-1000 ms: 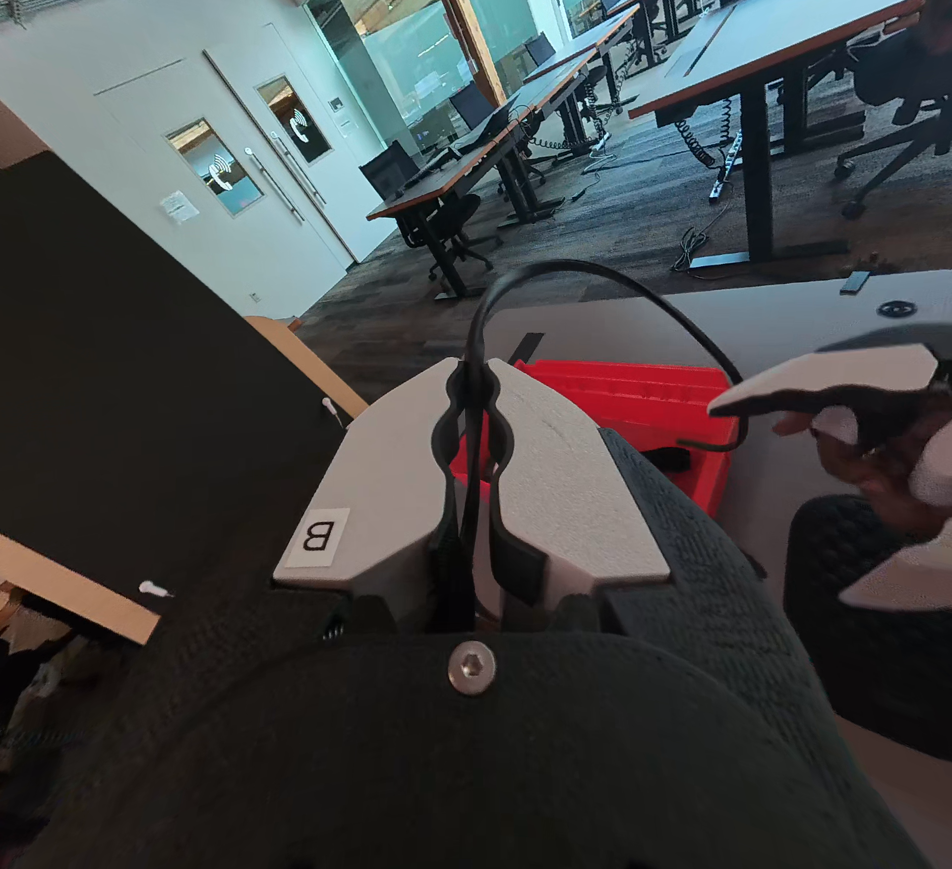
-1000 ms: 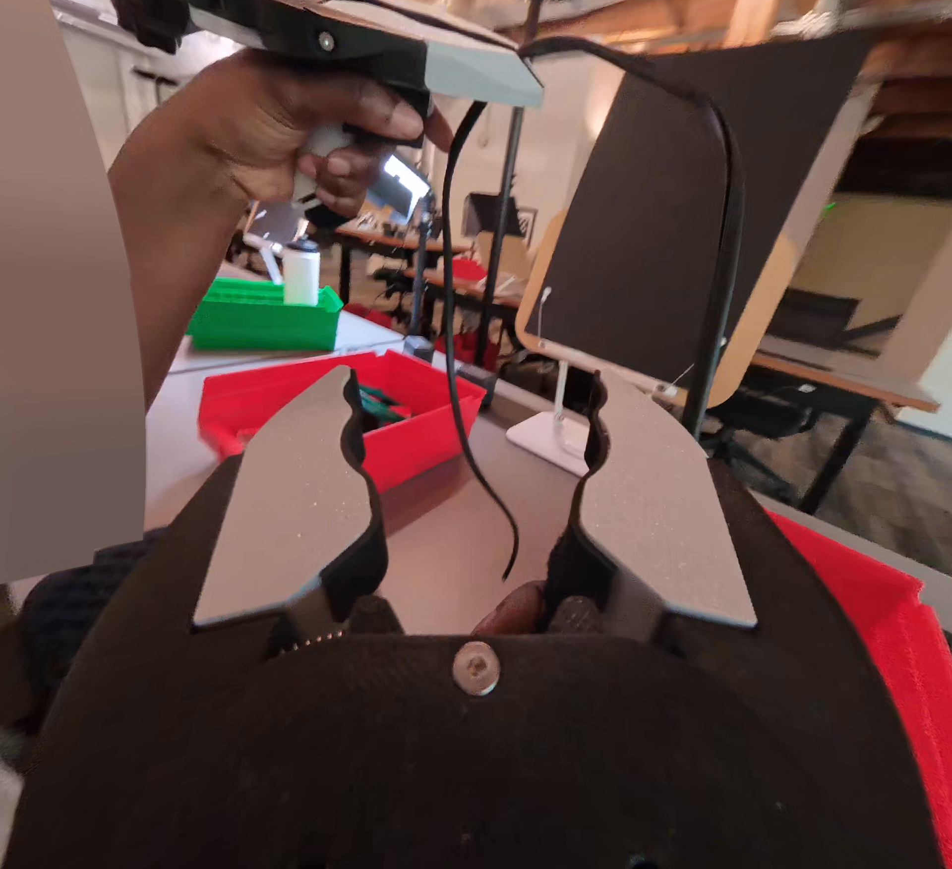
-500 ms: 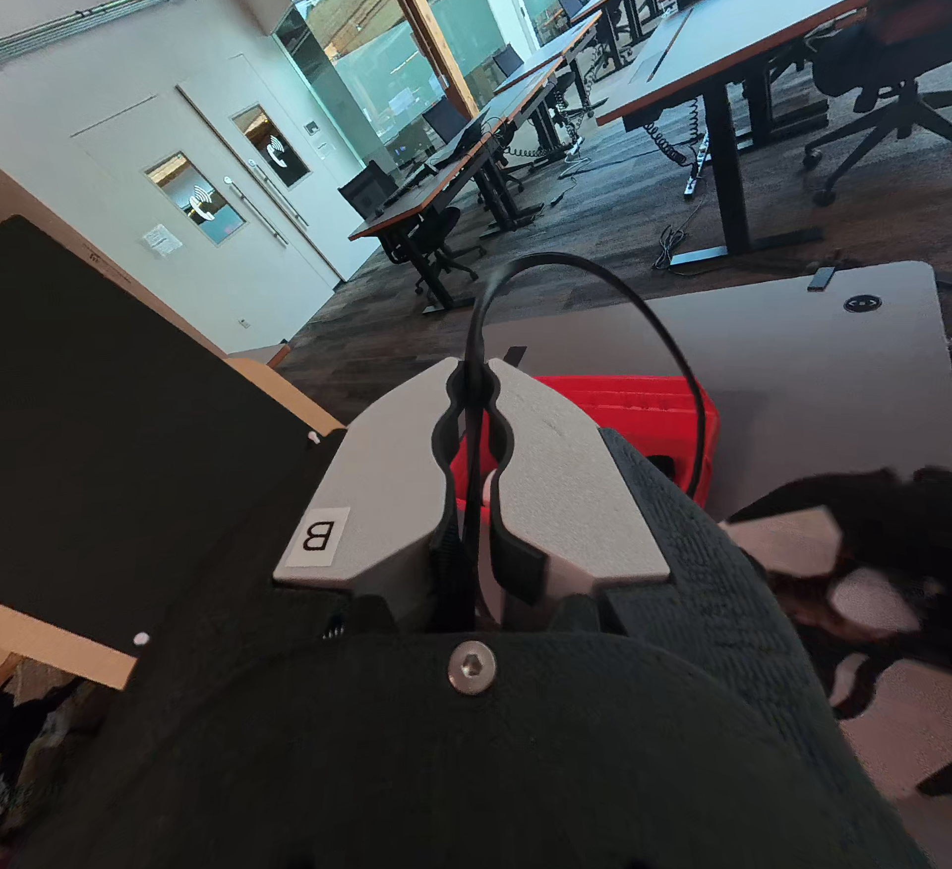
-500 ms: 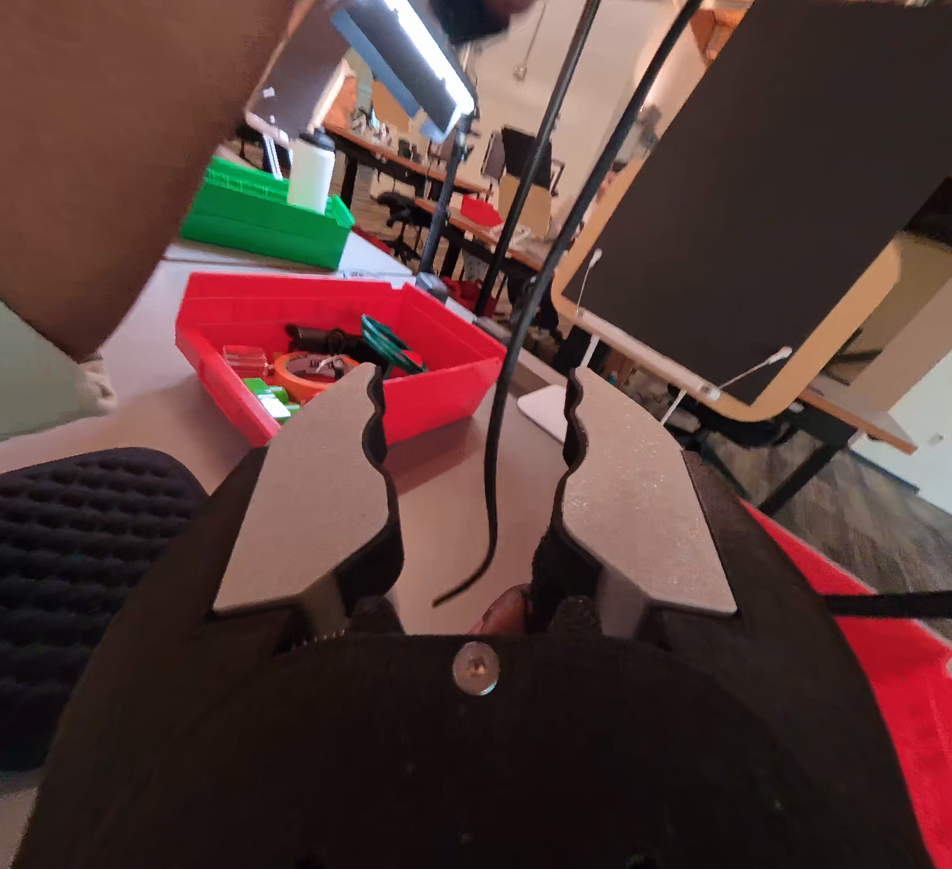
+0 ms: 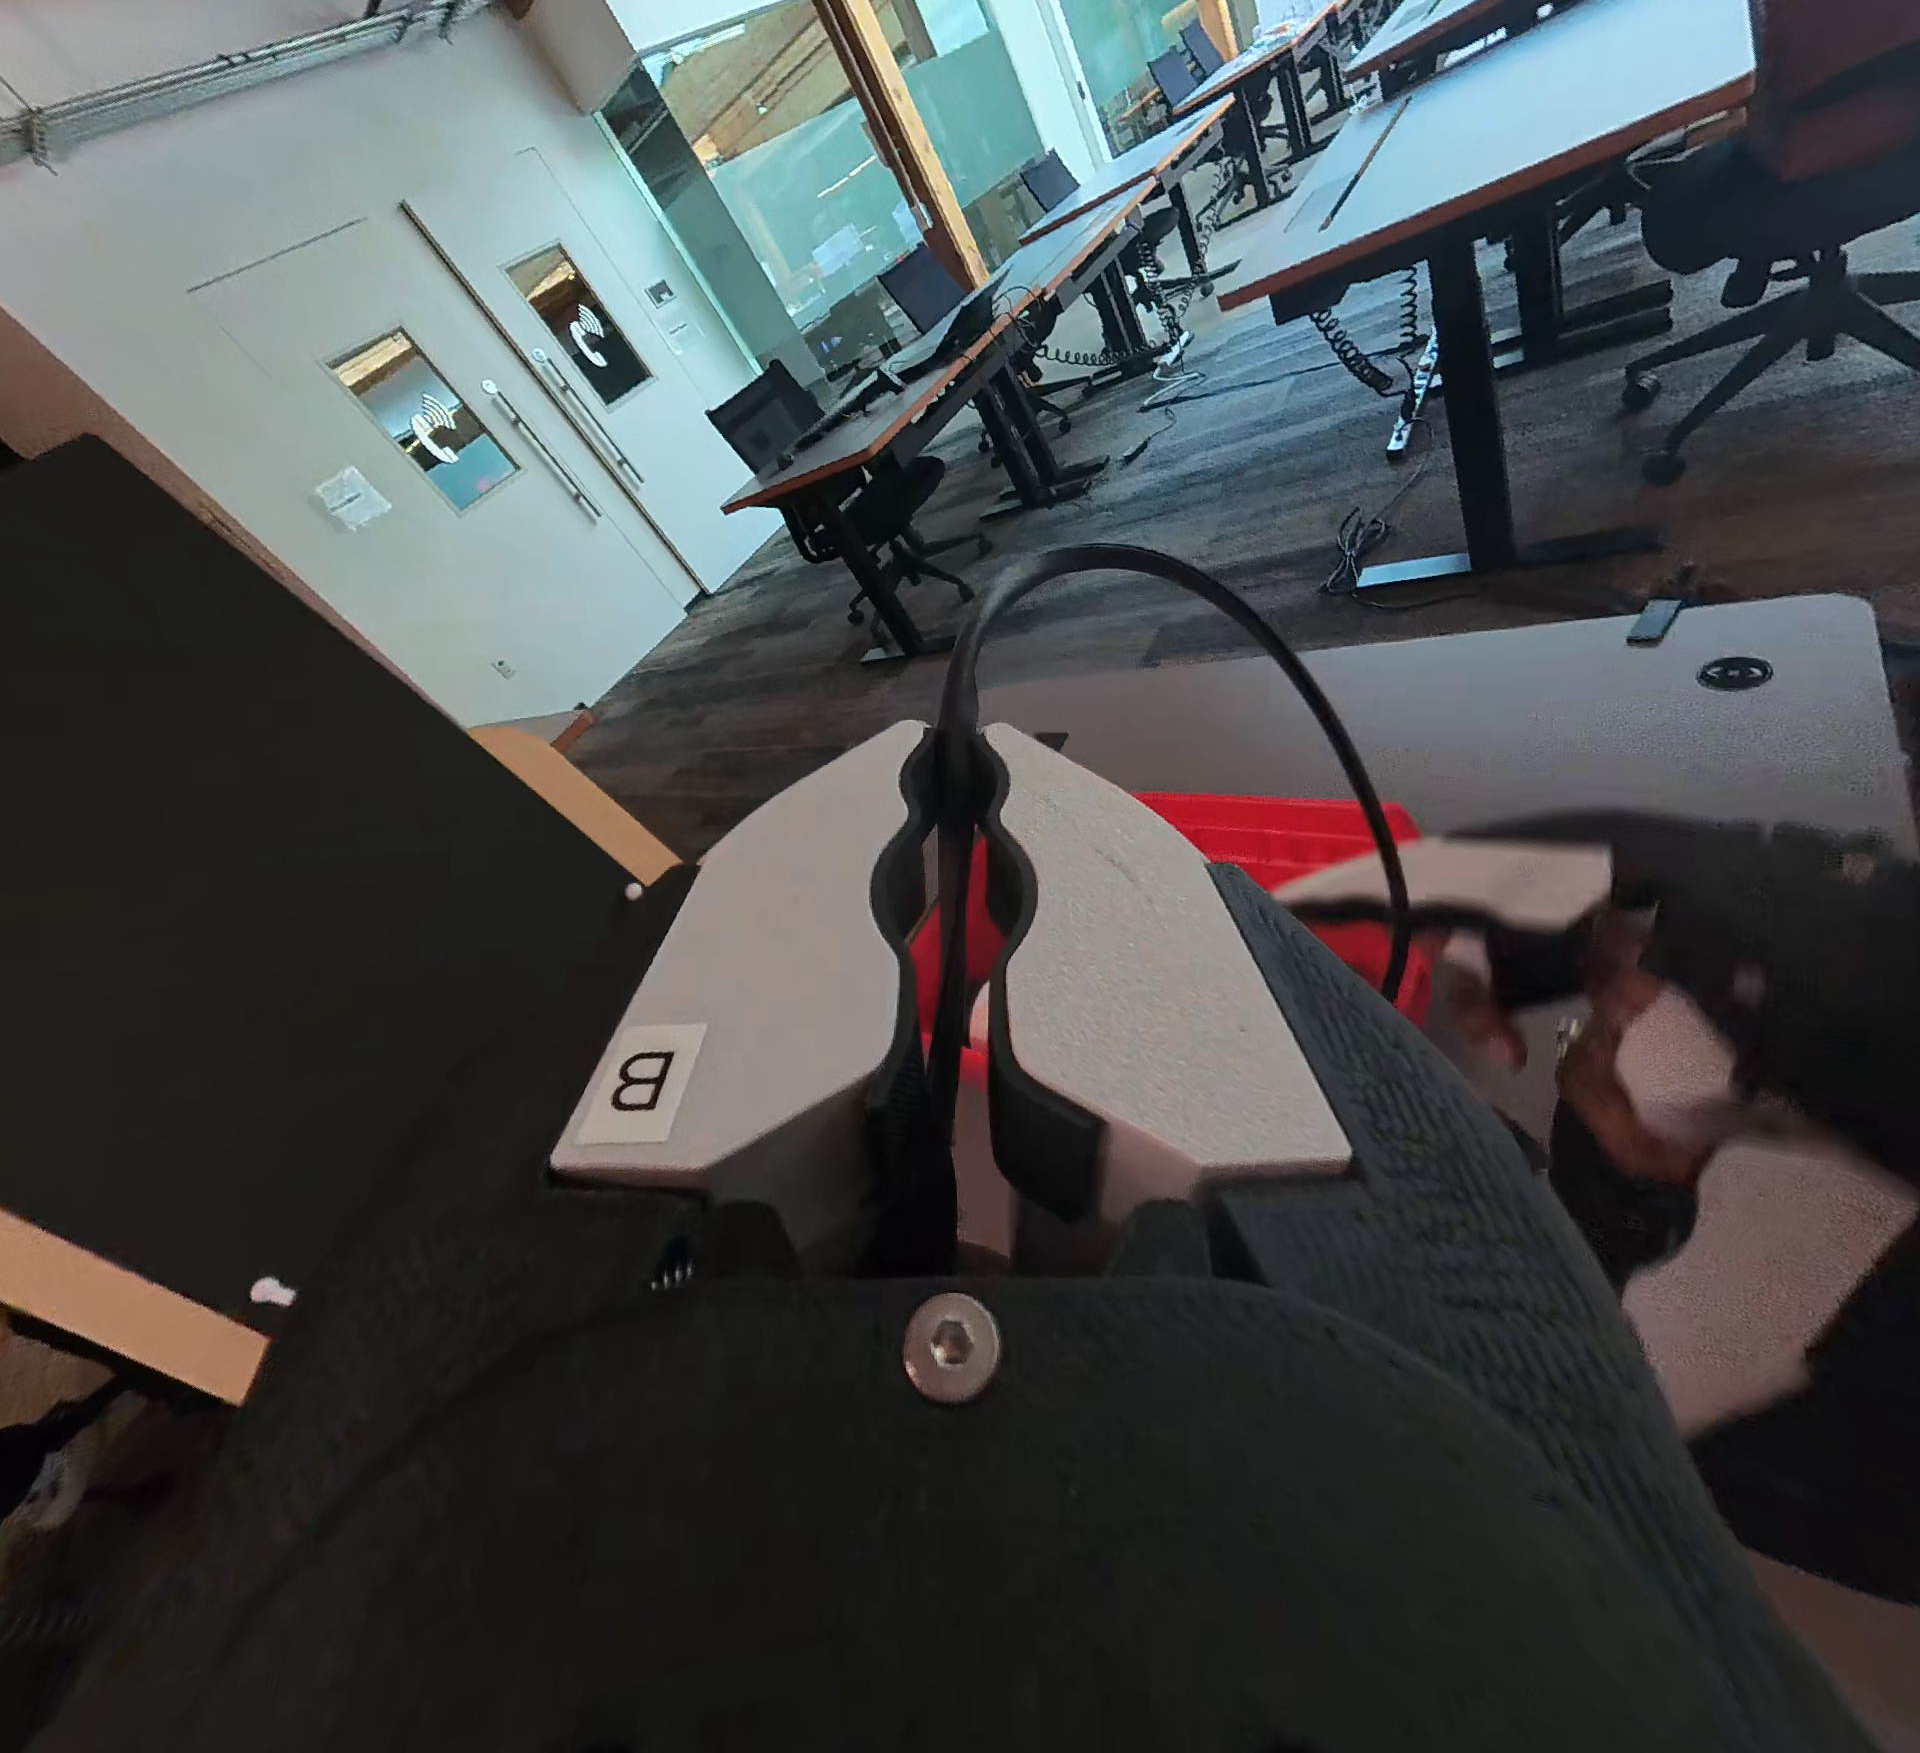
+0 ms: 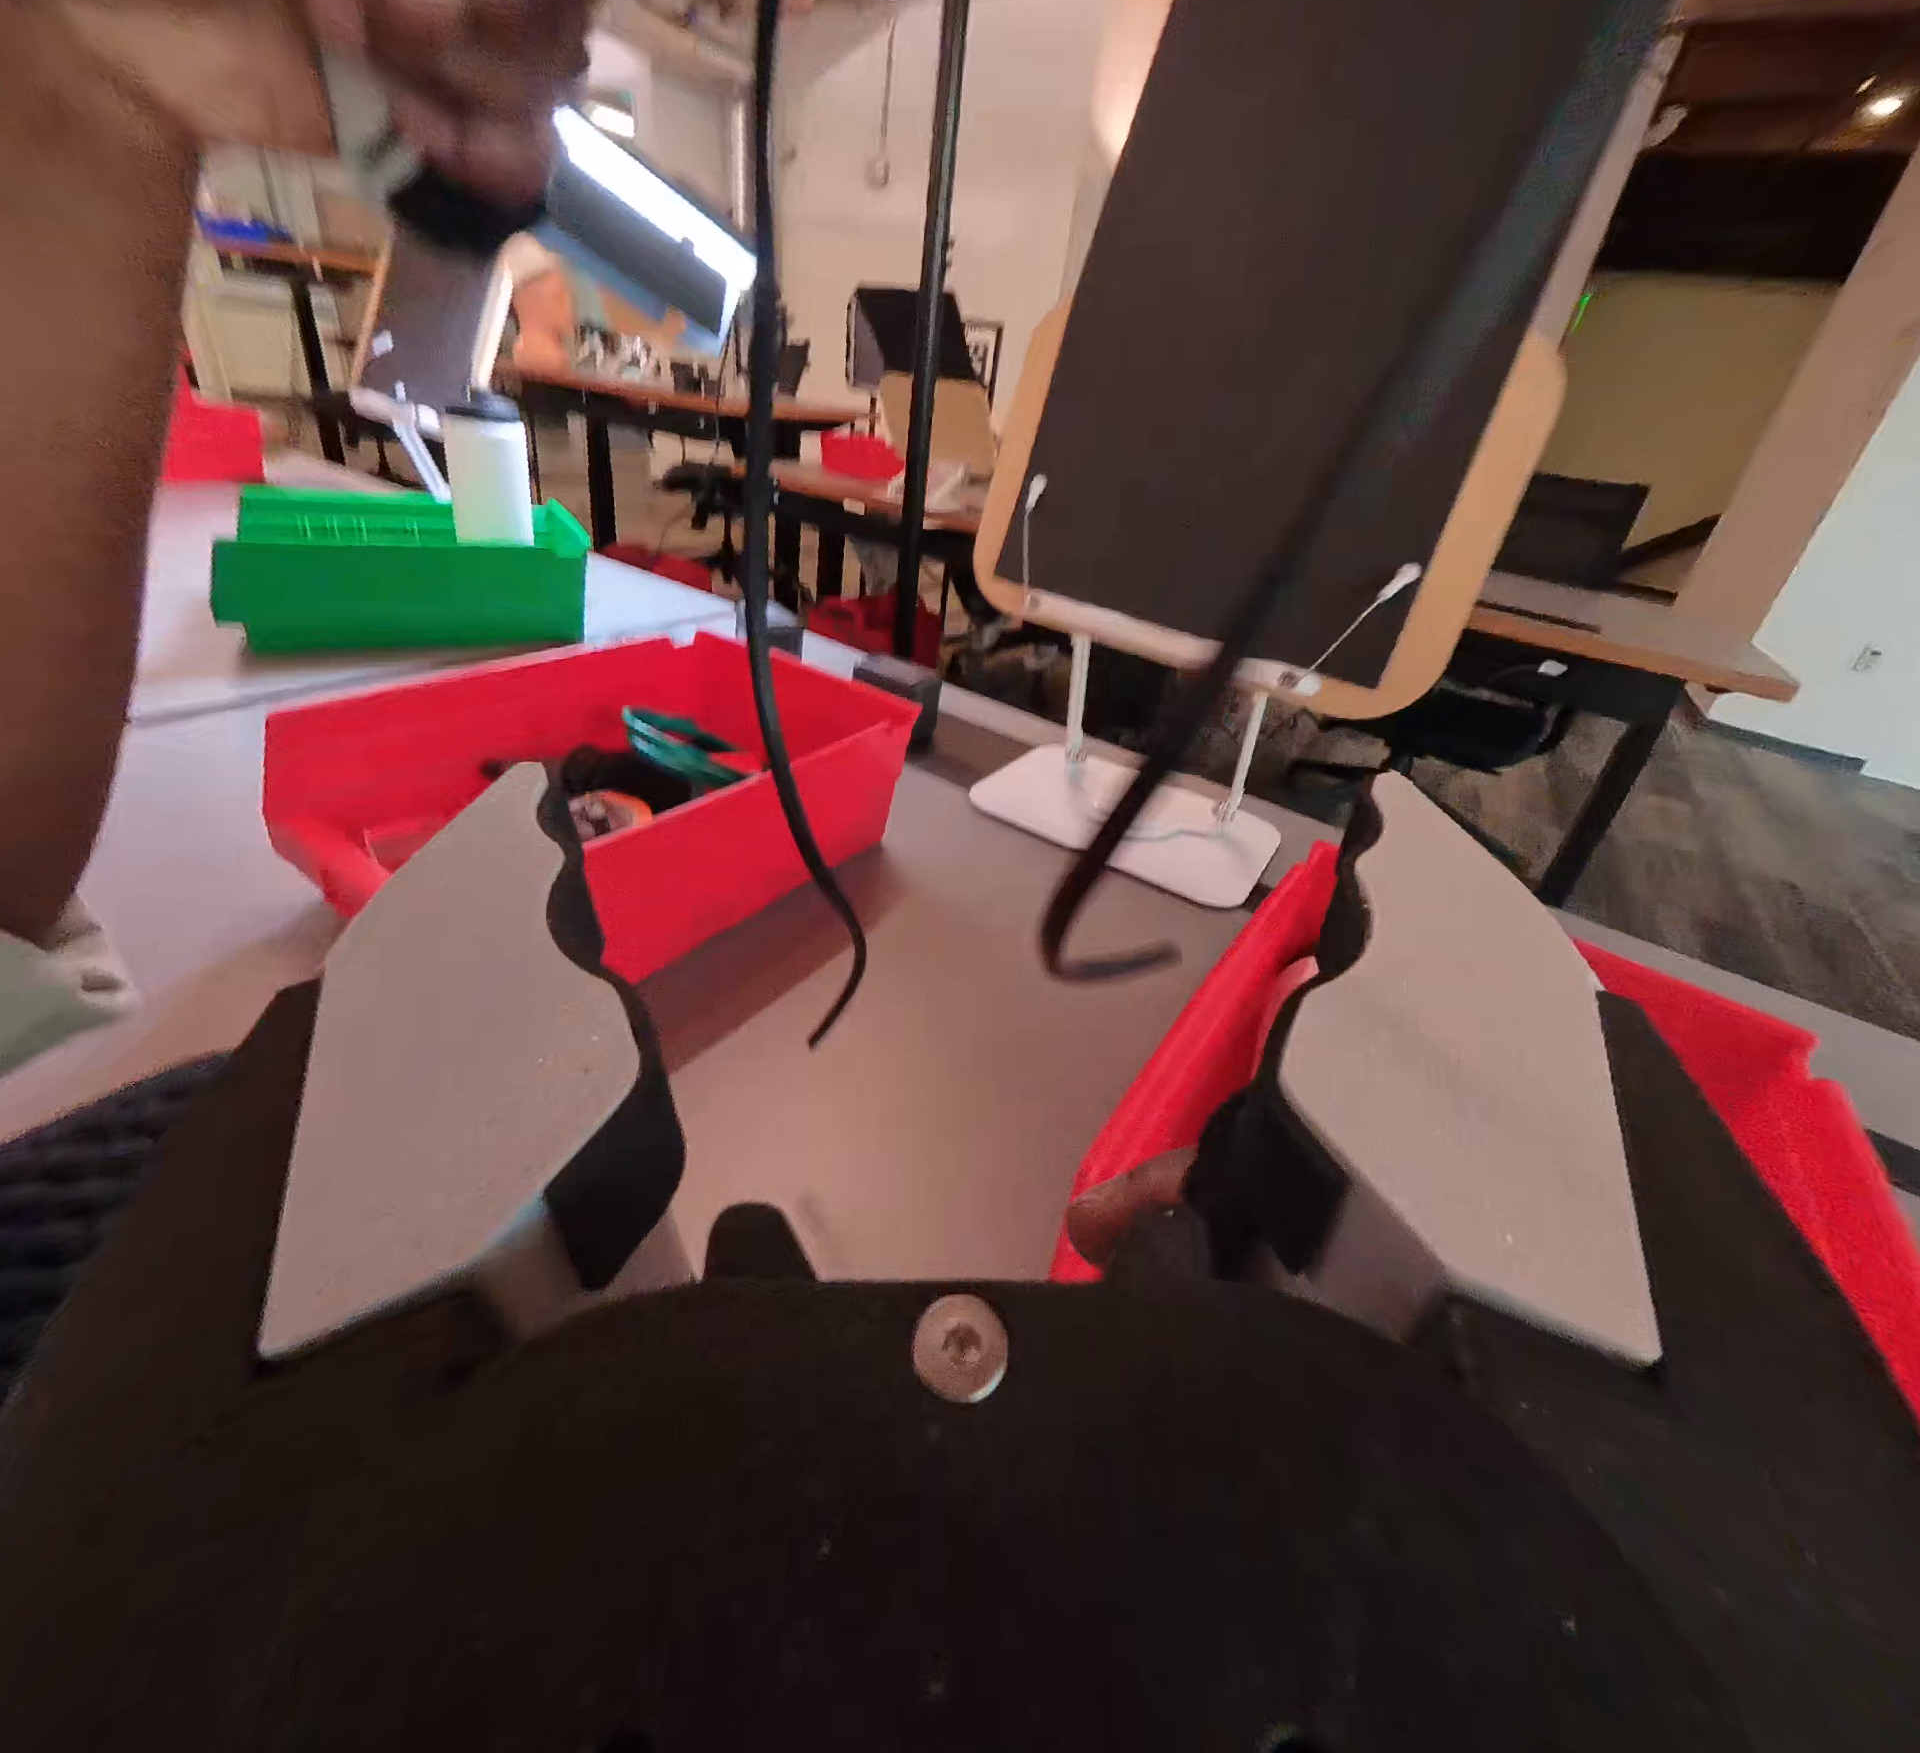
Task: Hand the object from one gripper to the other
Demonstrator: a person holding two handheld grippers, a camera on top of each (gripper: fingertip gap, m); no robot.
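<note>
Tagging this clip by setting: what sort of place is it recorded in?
Most likely an open-plan office used as a workshop or lab: rows of long desks with office chairs on carpet, glass-walled rooms behind, and red parts bins on the work table.

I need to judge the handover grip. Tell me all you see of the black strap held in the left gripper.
The black strap is thin, flat and flexible, plastic-looking like a cable tie. The shut left gripper pinches it near the fingertips; it arches up and over to the right. In the right wrist view two ends dangle above the table, between the open right gripper's fingers, touching neither.
</note>
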